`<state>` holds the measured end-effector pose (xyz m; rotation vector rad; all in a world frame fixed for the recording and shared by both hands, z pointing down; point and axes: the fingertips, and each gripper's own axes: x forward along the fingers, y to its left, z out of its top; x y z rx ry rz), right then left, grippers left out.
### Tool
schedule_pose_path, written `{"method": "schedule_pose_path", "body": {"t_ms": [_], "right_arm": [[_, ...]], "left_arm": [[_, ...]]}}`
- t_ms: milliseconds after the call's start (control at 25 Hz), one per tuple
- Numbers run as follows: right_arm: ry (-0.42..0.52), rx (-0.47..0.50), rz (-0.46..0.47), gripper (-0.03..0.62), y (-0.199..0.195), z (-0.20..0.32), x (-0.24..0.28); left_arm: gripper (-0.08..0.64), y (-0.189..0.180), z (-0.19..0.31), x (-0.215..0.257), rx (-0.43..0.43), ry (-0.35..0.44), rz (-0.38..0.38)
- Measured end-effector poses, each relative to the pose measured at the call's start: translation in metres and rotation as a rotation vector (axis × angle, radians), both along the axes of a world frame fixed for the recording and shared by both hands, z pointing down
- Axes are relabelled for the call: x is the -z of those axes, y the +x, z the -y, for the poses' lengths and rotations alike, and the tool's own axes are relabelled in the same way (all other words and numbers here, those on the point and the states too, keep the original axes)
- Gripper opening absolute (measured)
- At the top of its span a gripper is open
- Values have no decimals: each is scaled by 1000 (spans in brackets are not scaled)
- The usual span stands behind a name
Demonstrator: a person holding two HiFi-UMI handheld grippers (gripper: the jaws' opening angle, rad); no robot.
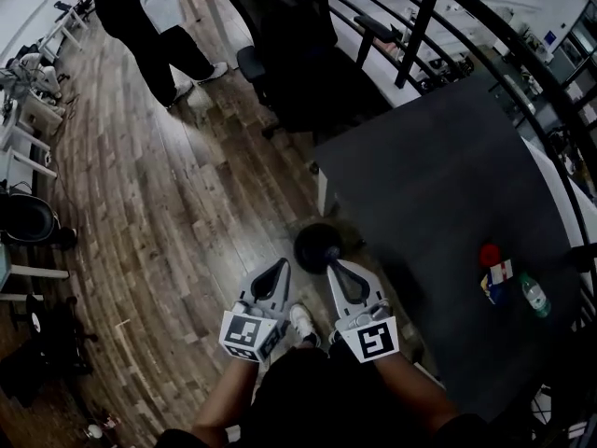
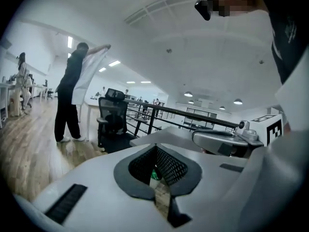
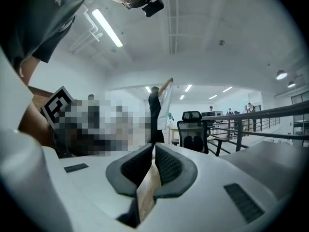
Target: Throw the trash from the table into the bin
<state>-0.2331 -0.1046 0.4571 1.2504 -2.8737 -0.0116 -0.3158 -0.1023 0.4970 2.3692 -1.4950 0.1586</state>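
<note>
Both tongs hover clenched over the floor at the near edge of the scene as we look down from the head camera. The left gripper (image 1: 283,265) (image 2: 155,147) has its pads pressed together at the tips. Only a sliver of floor and a green speck we cannot identify show through the slit behind them. The right gripper (image 1: 334,265) (image 3: 153,146) is likewise closed on nothing, with bare wood showing through its slit. Just beyond the two tips, between them, a round black bin (image 1: 317,247) stands on the wooden floor (image 1: 168,203), close to the near left corner of the dark table (image 1: 438,185). The trash lies well to the right of the grippers, at the table's near right side. It is a red item (image 1: 490,254), a white-and-red packet (image 1: 501,271) touching it, and a green bottle (image 1: 534,295) just beside them. At the far side, a black office chair (image 1: 280,35) (image 2: 113,120) (image 3: 192,129) stands by a black railing (image 1: 422,21). To its left, a standing person (image 1: 140,17) (image 2: 72,95) (image 3: 157,110) holds up a white garment.
</note>
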Motion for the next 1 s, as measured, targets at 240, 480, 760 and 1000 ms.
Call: {"method": "schedule_pose_path", "body": {"t_ms": [240,480,760,1000], "right_arm": [[81,91,-140,25,-13,-25,28],[131,104,-89,25,-31,-30,55],[169,81,-64,25,-34,-26,71],[145,6,-57,25,-25,-28,67]], "left_arm": [[23,-2,-16,54,19,105,-4],[23,-5,-25,82,22,177,28],[23,-10,-27,101,22,240,19],[23,-5,-34,104,-47,257,33]]}}
